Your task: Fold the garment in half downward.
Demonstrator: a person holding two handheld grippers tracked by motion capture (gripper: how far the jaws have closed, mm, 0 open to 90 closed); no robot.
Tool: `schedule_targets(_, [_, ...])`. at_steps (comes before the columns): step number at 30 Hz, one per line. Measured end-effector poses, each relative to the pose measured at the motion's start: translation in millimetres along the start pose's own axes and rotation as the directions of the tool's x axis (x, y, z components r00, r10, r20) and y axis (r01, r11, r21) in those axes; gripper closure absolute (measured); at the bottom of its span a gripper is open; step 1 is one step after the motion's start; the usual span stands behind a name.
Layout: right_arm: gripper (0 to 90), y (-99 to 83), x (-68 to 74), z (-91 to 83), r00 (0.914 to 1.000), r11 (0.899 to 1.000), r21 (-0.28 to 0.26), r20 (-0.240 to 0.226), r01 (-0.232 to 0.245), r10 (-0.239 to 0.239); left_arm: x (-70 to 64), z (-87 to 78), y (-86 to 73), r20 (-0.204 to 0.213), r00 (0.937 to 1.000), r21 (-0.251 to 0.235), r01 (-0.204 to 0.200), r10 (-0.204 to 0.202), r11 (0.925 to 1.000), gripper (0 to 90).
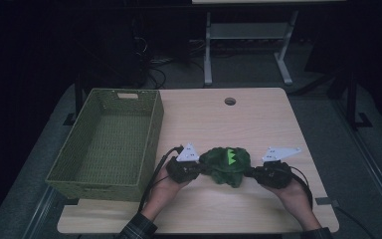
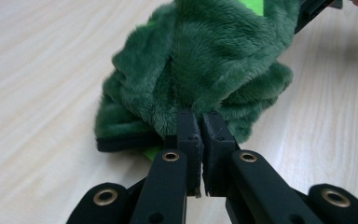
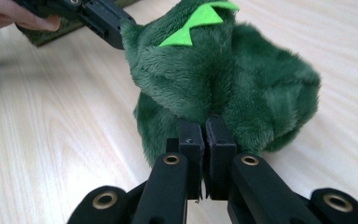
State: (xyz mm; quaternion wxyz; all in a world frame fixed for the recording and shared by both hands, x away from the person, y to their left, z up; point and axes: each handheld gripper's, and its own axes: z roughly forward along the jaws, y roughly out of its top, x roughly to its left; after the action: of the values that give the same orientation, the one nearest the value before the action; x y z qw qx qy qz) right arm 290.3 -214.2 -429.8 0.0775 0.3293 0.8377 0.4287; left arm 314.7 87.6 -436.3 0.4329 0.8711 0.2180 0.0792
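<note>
A dark green plush toy (image 1: 227, 166) with bright green felt spikes sits bunched on the wooden table (image 1: 219, 119) near its front edge. My left gripper (image 1: 202, 169) pinches the toy's left side, jaws shut on the fur. In the left gripper view the plush toy (image 2: 205, 65) bulges just above the left gripper (image 2: 200, 122). My right gripper (image 1: 251, 173) is shut on the toy's right side. In the right gripper view the plush toy (image 3: 223, 74) rises over the right gripper (image 3: 206, 128), and the other gripper (image 3: 107, 21) grips its far side.
A green woven basket (image 1: 110, 142) stands at the table's left, right beside my left hand. A round cable hole (image 1: 230, 101) lies at the back of the table. Beyond the table stand a white desk frame (image 1: 248, 35) and floor cables.
</note>
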Motion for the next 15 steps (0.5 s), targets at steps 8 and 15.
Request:
schedule_targets(8, [87.0, -16.8, 8.4, 8.5, 0.9998, 0.999, 0.052, -0.017, -0.004, 0.004, -8.7, 16.5, -16.2, 0.034, 0.9993, 0.064, -0.016, 0.014, 0.9978, 86.8])
schedule_targets(15, [76.2, -20.8, 9.4, 14.0, 1.0000, 0.998, 0.069, -0.003, -0.002, 0.003, -11.1, 16.5, -15.8, 0.038, 0.9992, 0.057, -0.017, 0.015, 0.9982, 83.0])
